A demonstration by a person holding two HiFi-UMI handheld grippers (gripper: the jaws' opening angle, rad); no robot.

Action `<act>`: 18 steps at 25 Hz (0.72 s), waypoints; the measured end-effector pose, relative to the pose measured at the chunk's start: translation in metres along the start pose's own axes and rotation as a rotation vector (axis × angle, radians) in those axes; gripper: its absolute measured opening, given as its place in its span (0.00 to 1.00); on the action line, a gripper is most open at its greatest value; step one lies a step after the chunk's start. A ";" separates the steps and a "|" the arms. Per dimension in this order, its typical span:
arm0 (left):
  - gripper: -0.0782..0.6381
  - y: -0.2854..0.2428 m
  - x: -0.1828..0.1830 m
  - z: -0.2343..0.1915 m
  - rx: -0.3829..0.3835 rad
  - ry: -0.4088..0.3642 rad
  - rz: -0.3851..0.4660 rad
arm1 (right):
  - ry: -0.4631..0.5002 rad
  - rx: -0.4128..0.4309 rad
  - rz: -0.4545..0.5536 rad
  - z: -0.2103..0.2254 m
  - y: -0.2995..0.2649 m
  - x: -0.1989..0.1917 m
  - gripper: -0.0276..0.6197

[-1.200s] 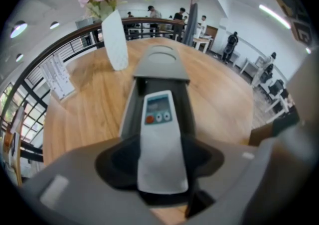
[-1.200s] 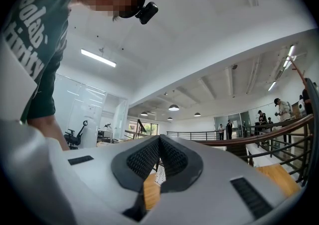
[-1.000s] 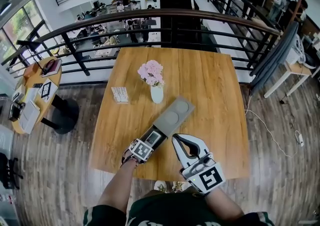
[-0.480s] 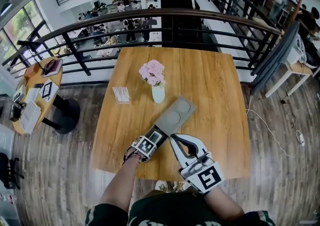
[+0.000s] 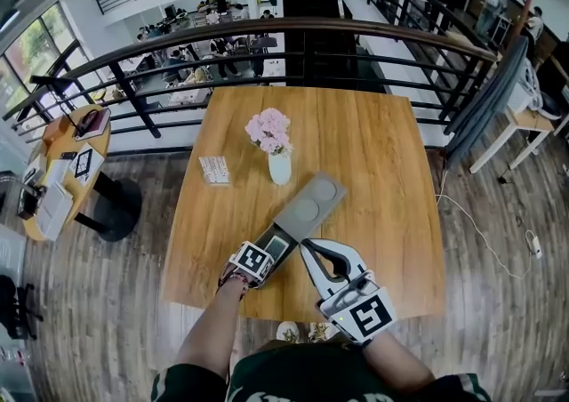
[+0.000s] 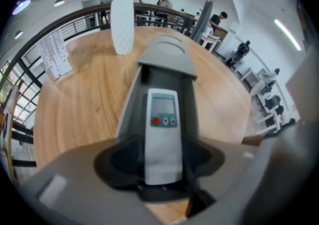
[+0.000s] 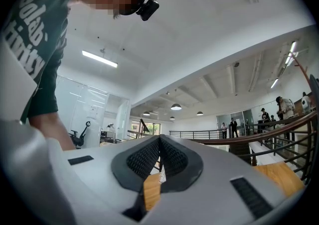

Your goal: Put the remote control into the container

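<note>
A white remote control (image 6: 162,129) with a small screen and a red button has its near end clamped in my left gripper (image 6: 162,171), which is shut on it. It lies lengthwise over the open dark trough of the long grey container (image 6: 167,57); I cannot tell whether it rests on the bottom. In the head view the container (image 5: 313,200) runs diagonally across the wooden table, with the remote control (image 5: 273,247) and left gripper (image 5: 266,253) at its near end. My right gripper (image 5: 311,247) hovers just to the right, shut and holding nothing, its pads (image 7: 149,157) pressed together.
A white vase of pink flowers (image 5: 277,164) stands just beyond the container's far end, and a printed card (image 5: 213,169) lies to its left. The table's near edge (image 5: 293,313) runs under my grippers. A dark railing (image 5: 267,36) runs behind the table.
My left gripper has crept slightly forward and right with the remote control along the container's near end. The right gripper has shifted a little to the left.
</note>
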State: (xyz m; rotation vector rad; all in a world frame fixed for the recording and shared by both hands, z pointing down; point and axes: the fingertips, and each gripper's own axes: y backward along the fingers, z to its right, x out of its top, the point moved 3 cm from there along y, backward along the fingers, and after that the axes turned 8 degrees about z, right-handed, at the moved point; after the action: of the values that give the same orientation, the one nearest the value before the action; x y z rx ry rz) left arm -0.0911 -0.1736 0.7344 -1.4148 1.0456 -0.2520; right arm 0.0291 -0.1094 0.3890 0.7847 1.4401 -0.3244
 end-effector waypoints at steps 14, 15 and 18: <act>0.49 0.021 -0.004 0.002 0.009 0.010 0.038 | -0.014 0.024 -0.006 -0.015 -0.004 0.001 0.07; 0.49 0.023 -0.004 0.001 0.011 0.014 0.042 | -0.014 0.028 -0.006 -0.016 -0.005 0.002 0.07; 0.49 0.030 -0.004 0.002 0.013 0.015 0.055 | -0.015 0.042 -0.008 -0.021 -0.007 0.003 0.07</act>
State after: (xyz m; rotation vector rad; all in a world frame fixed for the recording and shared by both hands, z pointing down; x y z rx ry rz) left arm -0.1048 -0.1629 0.7090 -1.3723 1.0918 -0.2298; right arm 0.0091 -0.1000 0.3851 0.8092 1.4270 -0.3667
